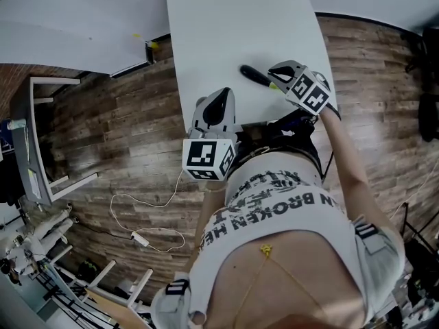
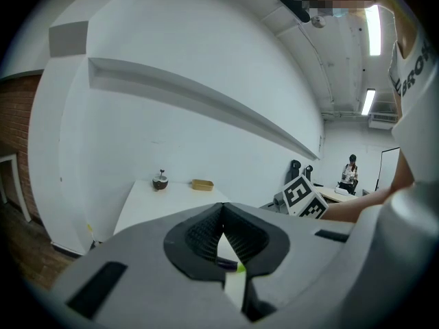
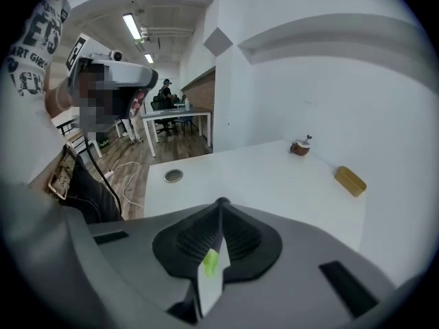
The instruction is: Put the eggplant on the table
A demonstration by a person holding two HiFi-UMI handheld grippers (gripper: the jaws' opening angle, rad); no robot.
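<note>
Already the eggplant (image 1: 254,75) lies on the worktop (image 1: 233,19), so the task looks done. Right gripper (image 1: 276,74) and left gripper (image 1: 220,98) are both closed, holding nothing.

shirt print (image 1: 274,208): we read "BROKEN HE", upside down, just behind the left claw (image 1: 218,100).
shirt's other lines: we cannot make them out.
shirt edge (image 2: 411,81), right of the left claw: "BRO".

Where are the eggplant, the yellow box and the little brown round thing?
eggplant (image 1: 253,75), head view, middle of its dark body.
yellow box (image 3: 350,181), right gripper view, its top.
little brown round thing (image 3: 300,148), right gripper view, its round body.
</note>
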